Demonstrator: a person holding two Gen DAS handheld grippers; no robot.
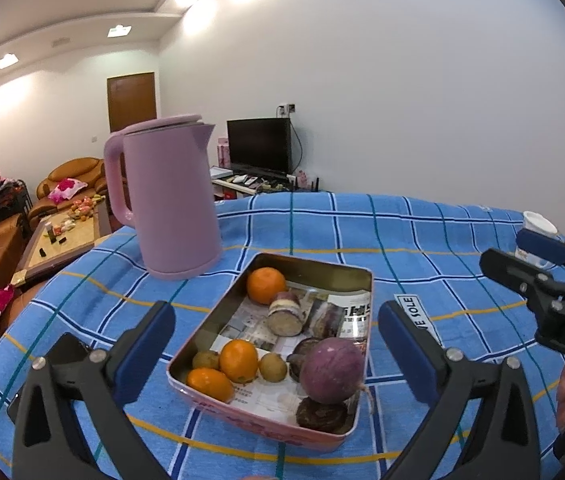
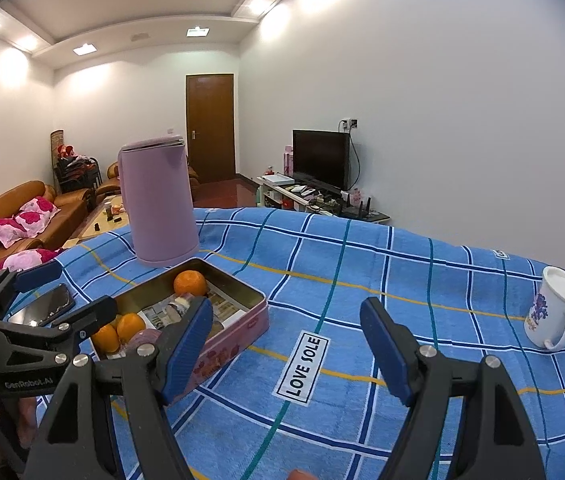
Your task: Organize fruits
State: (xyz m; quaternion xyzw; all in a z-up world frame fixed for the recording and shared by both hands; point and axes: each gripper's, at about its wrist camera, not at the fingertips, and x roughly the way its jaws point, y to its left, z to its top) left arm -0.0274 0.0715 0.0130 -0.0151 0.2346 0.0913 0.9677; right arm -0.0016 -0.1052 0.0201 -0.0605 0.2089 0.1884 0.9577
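A pink metal tin (image 1: pixel 356 420) lined with newspaper sits on the blue checked cloth. In it lie oranges (image 1: pixel 265 285), small brown fruits (image 1: pixel 273 367), a purple round fruit (image 1: pixel 331 371) and a cut sweet potato (image 1: pixel 285 314). My left gripper (image 1: pixel 276 354) is open and empty, its fingers either side of the tin's near end. My right gripper (image 2: pixel 286 344) is open and empty, over bare cloth to the right of the tin (image 2: pixel 242 332). The right gripper also shows at the right edge of the left wrist view (image 1: pixel 530 264).
A pink electric kettle (image 1: pixel 170 200) stands just behind the tin. A white mug (image 2: pixel 554 312) stands at the right side of the table. A black phone (image 2: pixel 44 306) lies left of the tin. The table edge drops off behind the kettle.
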